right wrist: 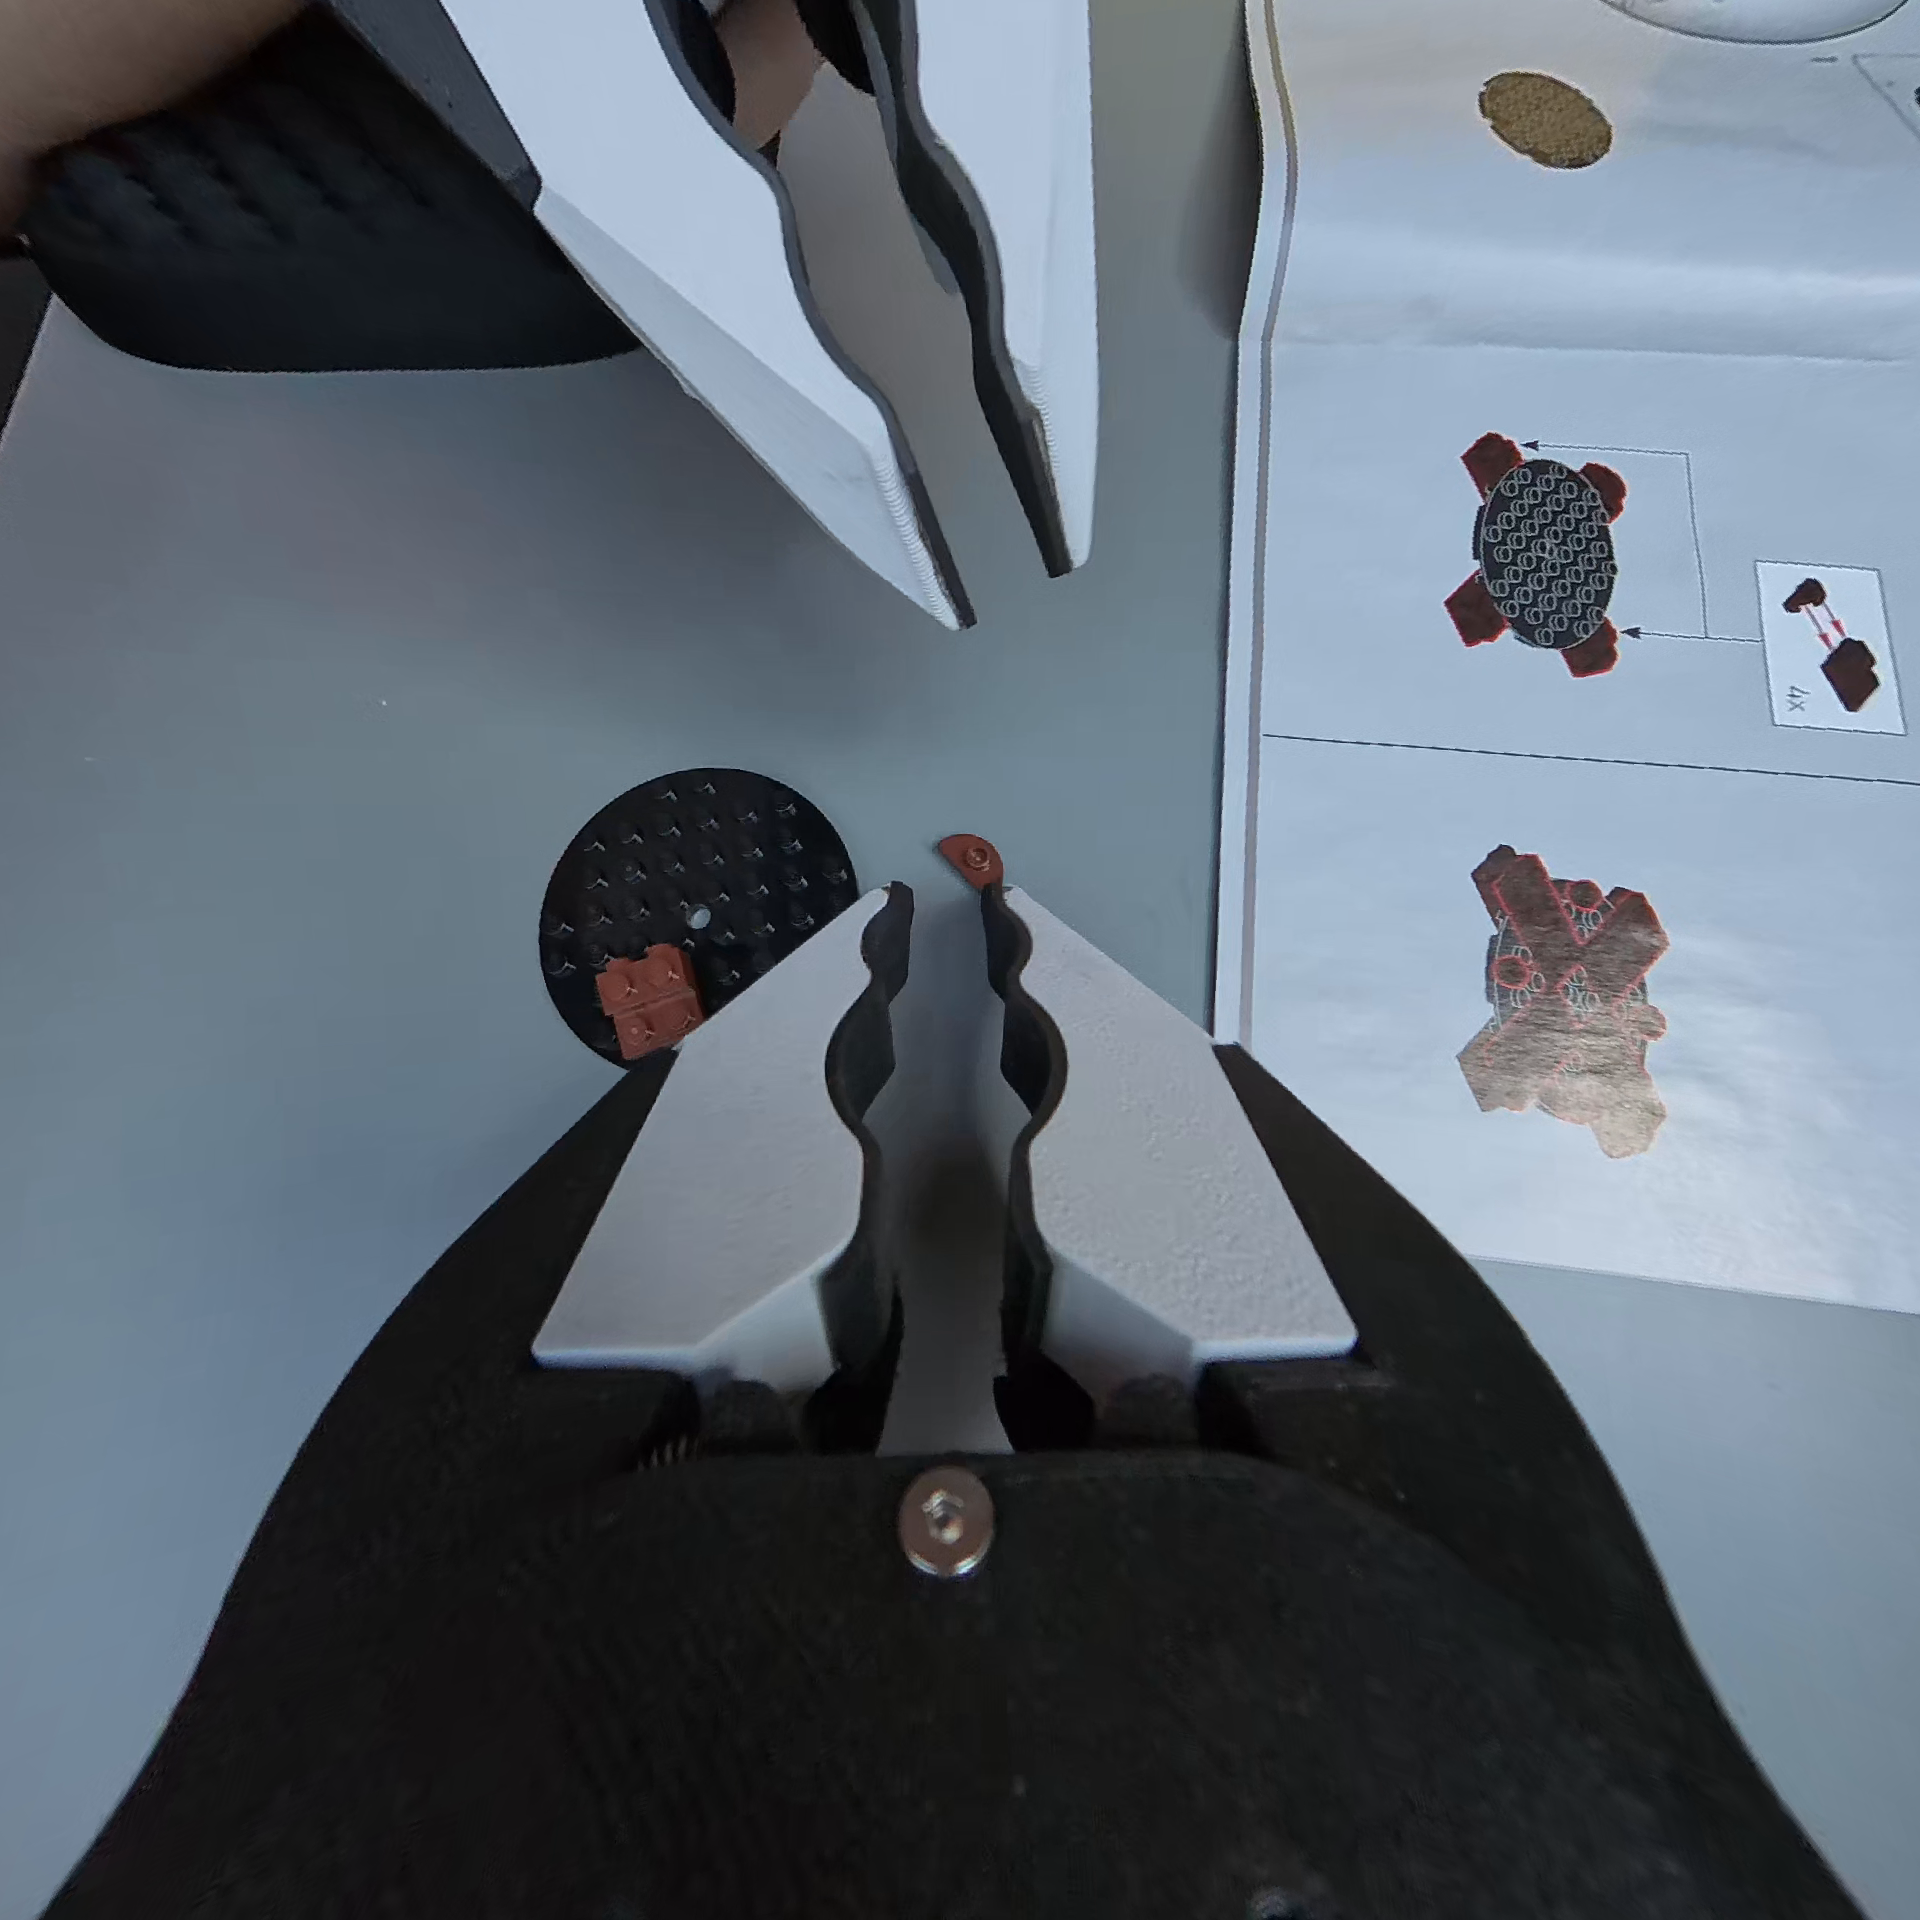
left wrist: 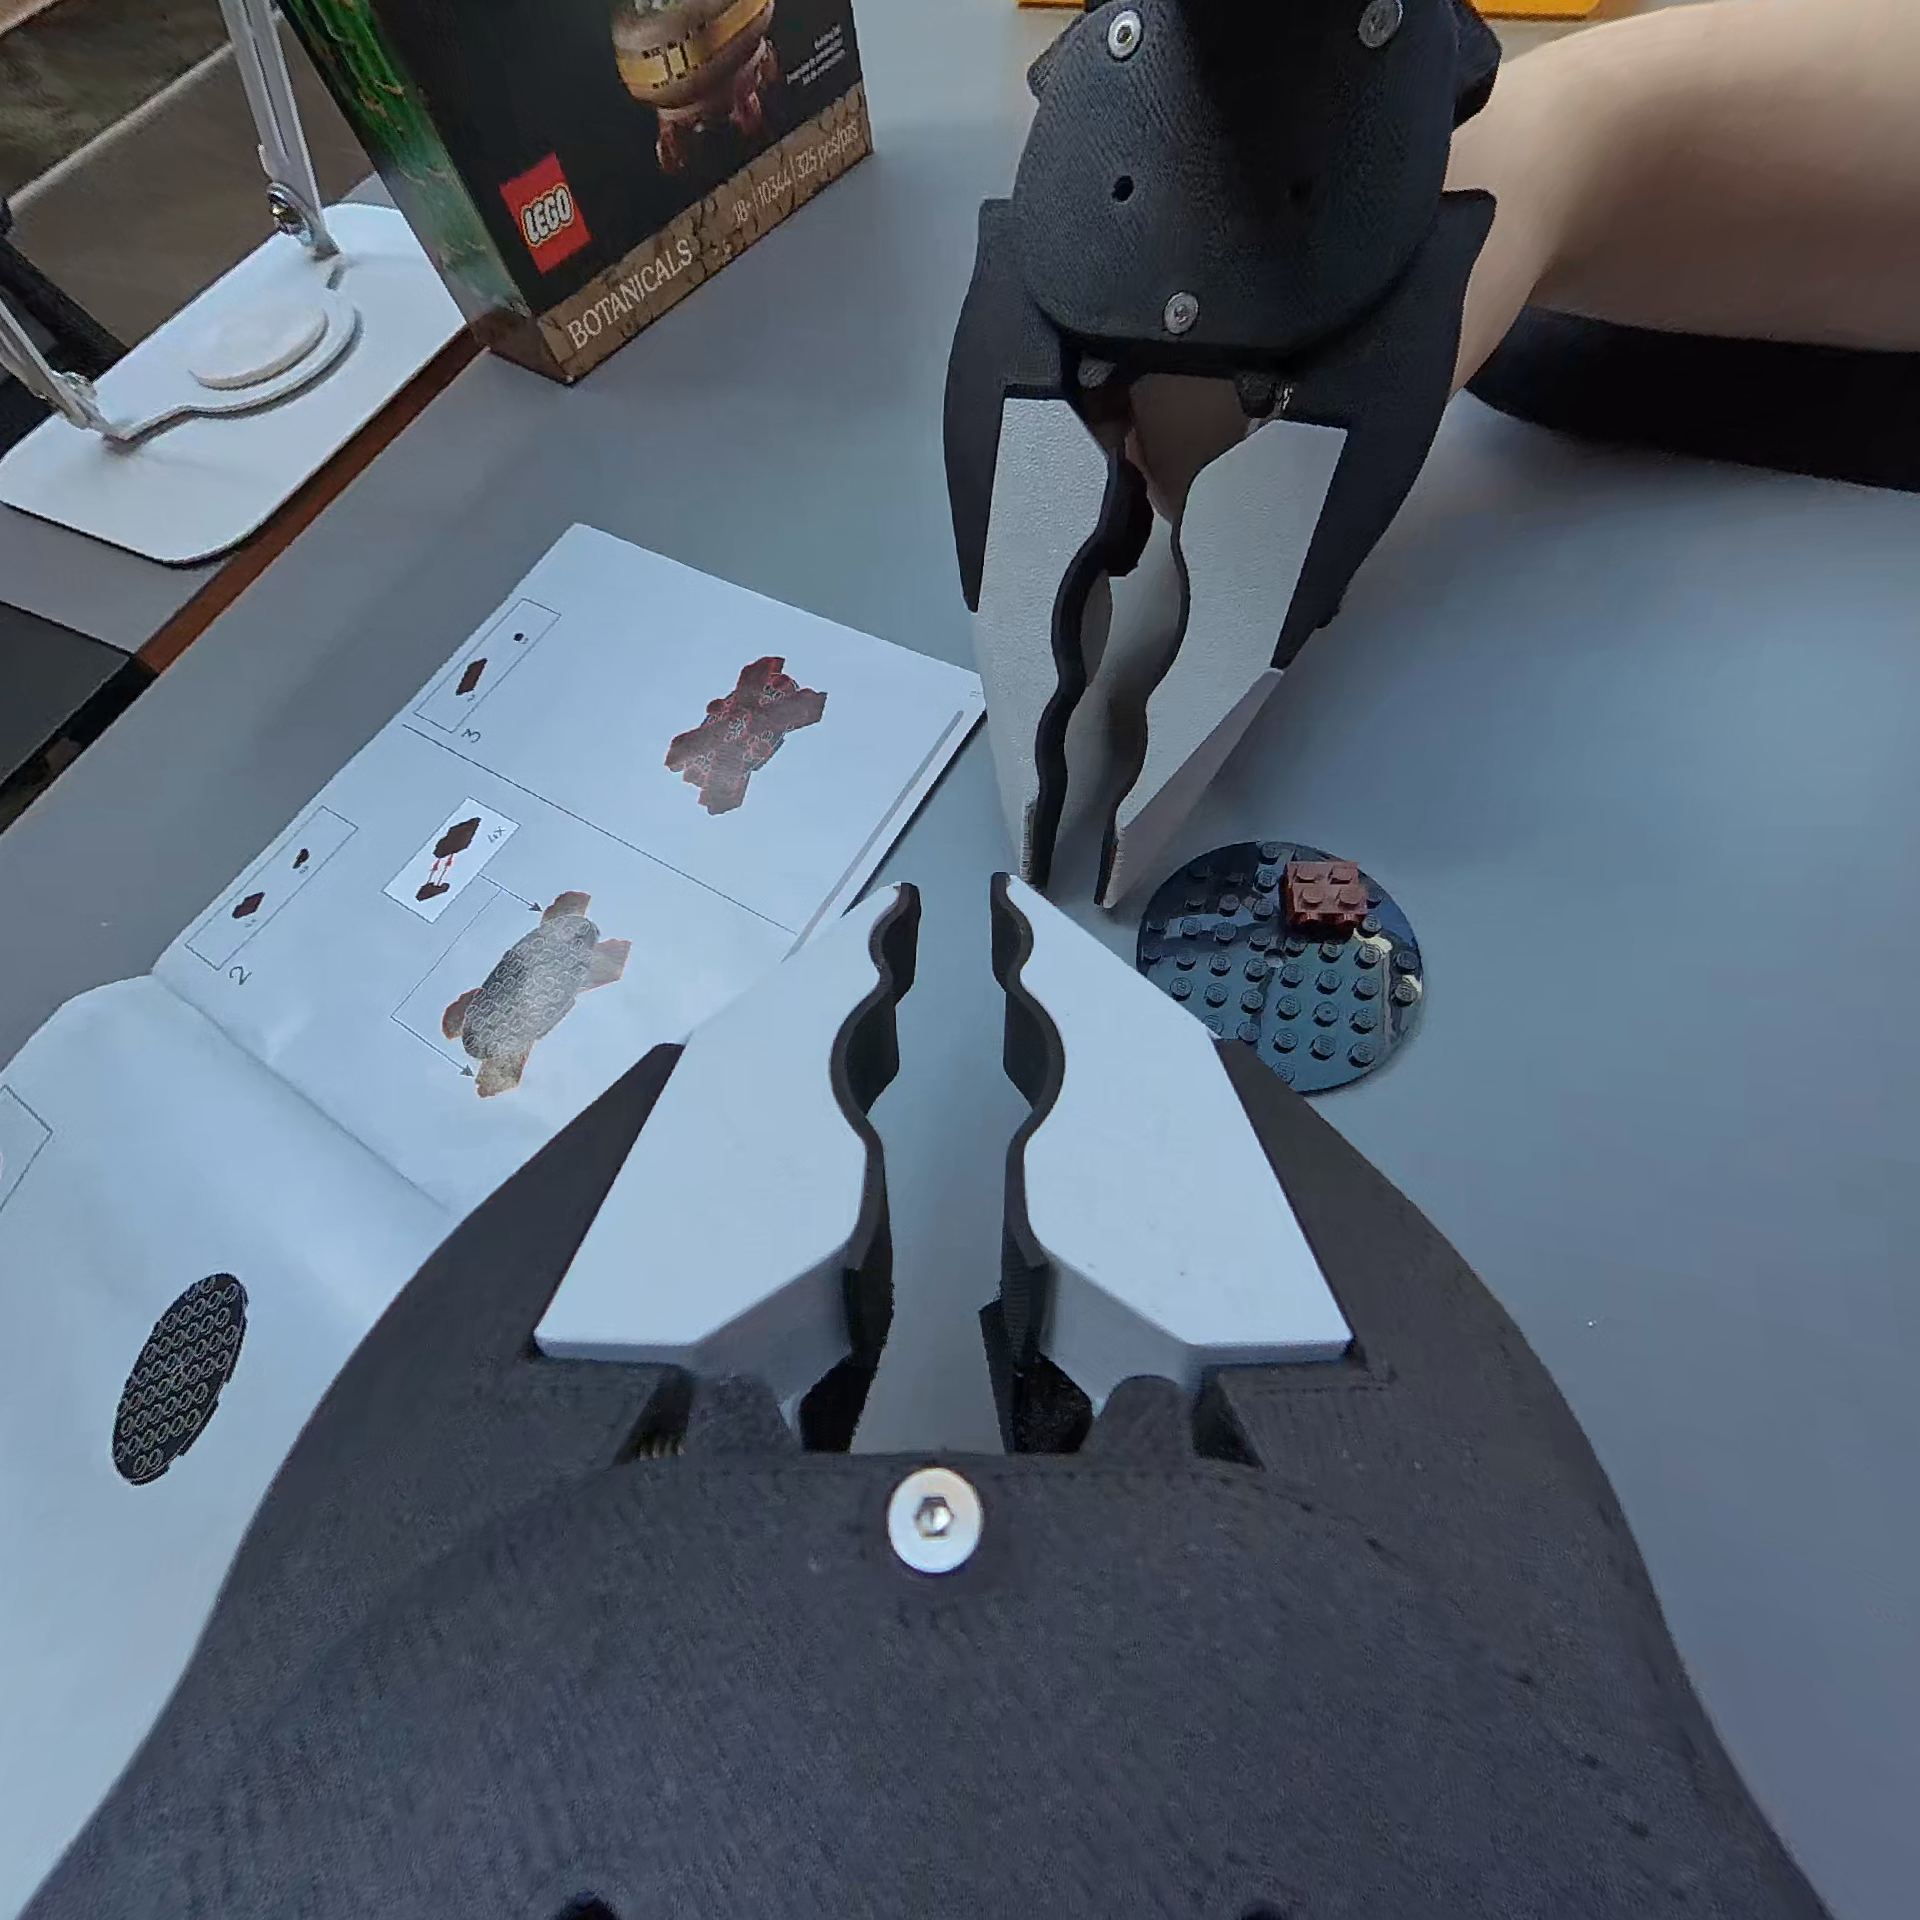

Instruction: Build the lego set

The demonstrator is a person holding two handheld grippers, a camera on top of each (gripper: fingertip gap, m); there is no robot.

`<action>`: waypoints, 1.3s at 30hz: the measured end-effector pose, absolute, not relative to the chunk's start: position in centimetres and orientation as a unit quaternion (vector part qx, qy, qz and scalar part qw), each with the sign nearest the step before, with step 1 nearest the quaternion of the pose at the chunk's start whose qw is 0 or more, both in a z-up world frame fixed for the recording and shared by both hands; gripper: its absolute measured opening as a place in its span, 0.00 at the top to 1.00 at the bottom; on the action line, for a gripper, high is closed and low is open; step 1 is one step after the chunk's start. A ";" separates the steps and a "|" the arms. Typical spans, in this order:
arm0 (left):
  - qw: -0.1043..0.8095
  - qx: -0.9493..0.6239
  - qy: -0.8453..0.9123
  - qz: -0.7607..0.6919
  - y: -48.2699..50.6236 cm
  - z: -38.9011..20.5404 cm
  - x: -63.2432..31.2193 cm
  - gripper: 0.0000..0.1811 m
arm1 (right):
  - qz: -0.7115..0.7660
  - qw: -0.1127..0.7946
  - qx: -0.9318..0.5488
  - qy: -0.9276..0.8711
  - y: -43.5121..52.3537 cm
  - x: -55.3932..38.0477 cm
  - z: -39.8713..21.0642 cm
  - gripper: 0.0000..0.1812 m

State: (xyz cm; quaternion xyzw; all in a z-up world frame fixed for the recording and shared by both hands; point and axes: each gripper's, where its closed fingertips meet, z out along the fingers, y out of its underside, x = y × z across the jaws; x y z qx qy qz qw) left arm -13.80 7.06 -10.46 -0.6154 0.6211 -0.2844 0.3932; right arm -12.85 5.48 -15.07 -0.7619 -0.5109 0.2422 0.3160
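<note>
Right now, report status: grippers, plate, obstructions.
Left gripper open, empty. Right gripper open, beside loose brown piece. Round black plate carries one brown brick. Nothing in the way.

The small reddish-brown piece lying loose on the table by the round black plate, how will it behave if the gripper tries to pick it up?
The small reddish-brown piece looks thin and flat, so the right gripper may struggle to get under it. It probably skids on the smooth grey table if nudged. Being tiny, it is likely very light, rigid, and unlikely to roll.

Left tool [right wrist: 1013, 597] crowds approach above round plate [right wrist: 696, 904].
</note>
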 end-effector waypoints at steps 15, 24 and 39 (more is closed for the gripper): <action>0.405 -0.632 0.597 -0.284 8.4 -9.9 -14.5 0.95 | 0.259 0.322 -0.767 -0.491 6.2 -12.8 -15.3 0.95; 0.405 -0.636 0.594 -0.280 8.8 -10.2 -14.5 0.95 | 0.259 0.322 -0.753 -0.512 5.4 -14.4 -15.4 1.00; 0.422 -0.650 0.578 -0.254 10.4 -9.8 -15.6 0.95 | 0.207 0.325 -0.752 -0.534 4.9 -16.8 -15.4 0.92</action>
